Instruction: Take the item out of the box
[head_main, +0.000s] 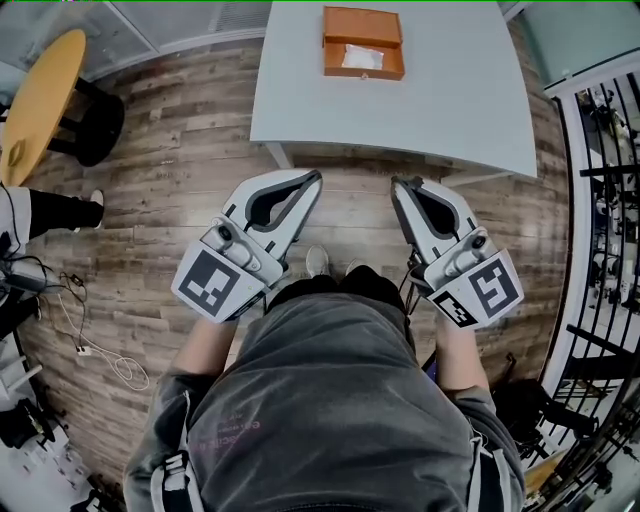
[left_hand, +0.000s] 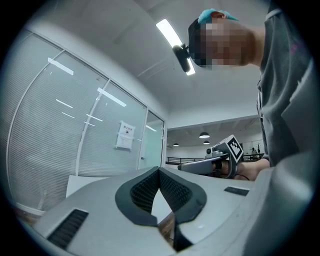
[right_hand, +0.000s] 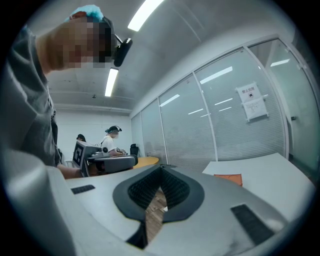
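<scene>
Closest to the camera, the person's grey shirt (head_main: 330, 410) fills the bottom of the head view, with a gripper held out in front at either side. The left gripper (head_main: 316, 180) has its jaws together, the ribbed pads meeting at the tip with nothing between them. The right gripper (head_main: 399, 185) is the same, its jaws closed and empty. Both point forward toward the table, well apart from each other and well short of its near edge. Between them, the toes of the person's shoes (head_main: 317, 262) show on the wooden floor (head_main: 170, 180). Beyond stands a pale grey table (head_main: 450, 110). Near its far edge sits the orange box (head_main: 363, 25), lid folded back, and the white item (head_main: 362, 57) lies inside it. A round yellow table (head_main: 40, 95) stands off to the left.
</scene>
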